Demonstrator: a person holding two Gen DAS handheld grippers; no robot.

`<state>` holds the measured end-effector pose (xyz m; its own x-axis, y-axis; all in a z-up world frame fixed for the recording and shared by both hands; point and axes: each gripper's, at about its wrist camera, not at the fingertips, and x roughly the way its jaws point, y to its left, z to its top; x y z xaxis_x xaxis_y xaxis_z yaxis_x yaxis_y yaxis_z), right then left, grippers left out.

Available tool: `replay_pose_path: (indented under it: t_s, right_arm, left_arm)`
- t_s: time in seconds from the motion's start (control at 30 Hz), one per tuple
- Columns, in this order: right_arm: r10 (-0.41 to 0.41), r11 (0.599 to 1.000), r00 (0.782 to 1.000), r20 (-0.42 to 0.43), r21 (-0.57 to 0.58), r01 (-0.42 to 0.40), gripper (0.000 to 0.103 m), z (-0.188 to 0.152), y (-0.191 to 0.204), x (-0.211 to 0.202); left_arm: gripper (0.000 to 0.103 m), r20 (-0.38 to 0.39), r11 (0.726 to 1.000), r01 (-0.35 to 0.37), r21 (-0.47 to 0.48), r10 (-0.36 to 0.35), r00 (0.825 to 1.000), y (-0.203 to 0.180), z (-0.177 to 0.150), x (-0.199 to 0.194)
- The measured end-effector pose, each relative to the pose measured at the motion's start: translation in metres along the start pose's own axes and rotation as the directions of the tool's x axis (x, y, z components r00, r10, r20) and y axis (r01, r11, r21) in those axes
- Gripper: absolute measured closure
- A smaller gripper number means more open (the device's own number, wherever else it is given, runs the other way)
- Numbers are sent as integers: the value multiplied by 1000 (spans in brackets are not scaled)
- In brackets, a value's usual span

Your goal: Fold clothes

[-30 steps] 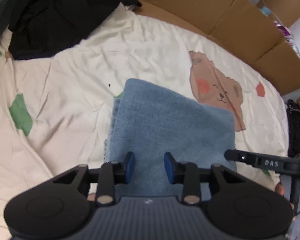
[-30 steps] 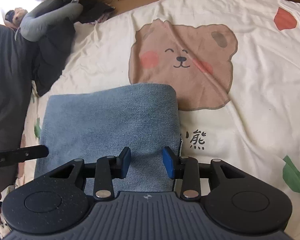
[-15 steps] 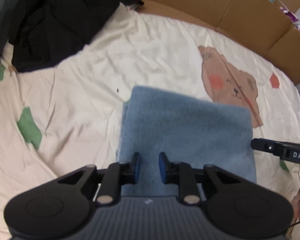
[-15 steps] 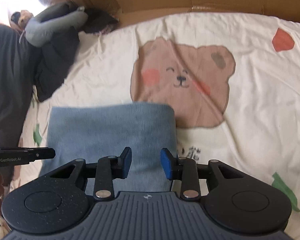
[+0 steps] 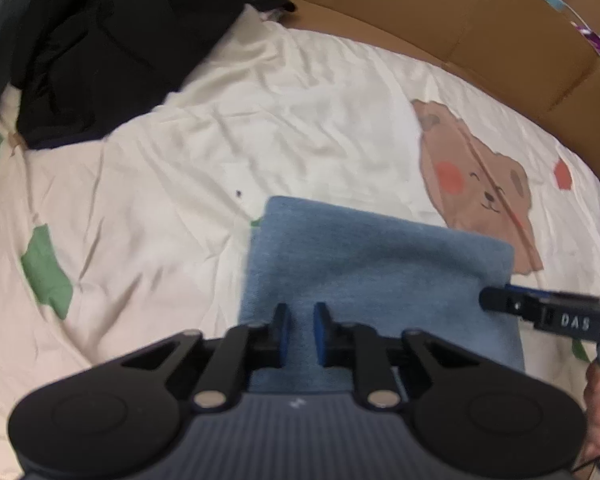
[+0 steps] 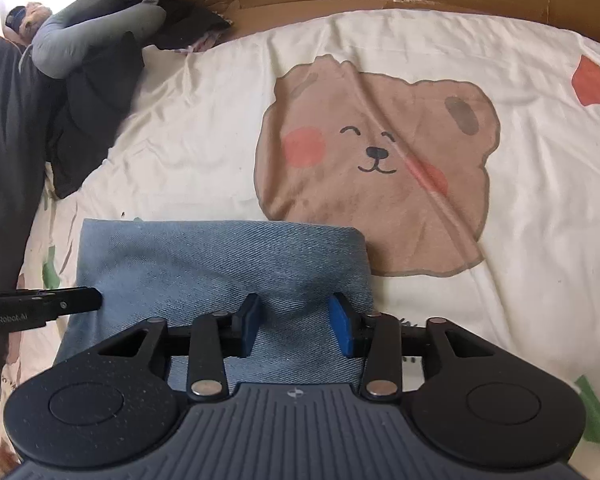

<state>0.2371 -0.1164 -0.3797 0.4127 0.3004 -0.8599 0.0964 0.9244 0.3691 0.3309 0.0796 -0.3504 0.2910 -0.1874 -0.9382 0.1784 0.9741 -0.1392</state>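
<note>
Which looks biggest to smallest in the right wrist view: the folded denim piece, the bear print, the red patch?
1. Bear print and folded denim piece: alike in apparent size, and the denim lies nearer the camera, partly hidden by the right gripper, so unranked.
2. Red patch: plainly smallest.

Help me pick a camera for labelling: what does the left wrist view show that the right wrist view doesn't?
Left only: the green patch printed left of the folded denim, and the left gripper, whose fingers have been closing over the cloth.
Right only: a grey sleeve on the dark pile, and the right gripper.
Both: folded denim, bear print, cardboard.
</note>
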Motion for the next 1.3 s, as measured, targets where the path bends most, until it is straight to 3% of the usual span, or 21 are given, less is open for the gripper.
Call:
replay_pose_path:
  t_s: [0.13, 0.27, 0.5, 0.57, 0.77, 0.97, 1.3]
  right_arm:
    - [26, 1000, 1000, 8, -6, -26, 61, 2, -4, -8]
    - [95, 993, 995, 27, 62, -96, 62, 2, -28, -27]
    - [120, 991, 990, 68, 49, -123, 62, -4, -37, -49]
    - [128, 992, 990, 53, -2, -128, 64, -10, -30, -53]
    - [166, 984, 984, -70, -56, -170, 89, -40, -18, -50]
    - [128, 984, 979, -158, -102, -145, 87, -67, -15, -45]
    - [163, 980, 958, -236, -75, -185, 85, -92, -17, -64]
  left_arm:
    - [91, 17, 1000, -7, -26, 7, 1000, 2, 2, -9]
    - [72, 46, 1000, -11, -28, 12, 999, 4, -1, -21]
    - [72, 59, 1000, -15, 6, 14, 998, 2, -8, -33]
    - [72, 55, 1000, -1, 18, 0, 998, 1, -11, -36]
    - [75, 11, 996, 18, 82, -19, 1000, -5, -31, -35]
    - [85, -30, 997, -14, 72, 16, 999, 3, -50, -24]
    - [82, -54, 999, 19, 49, -16, 998, 12, -65, -48]
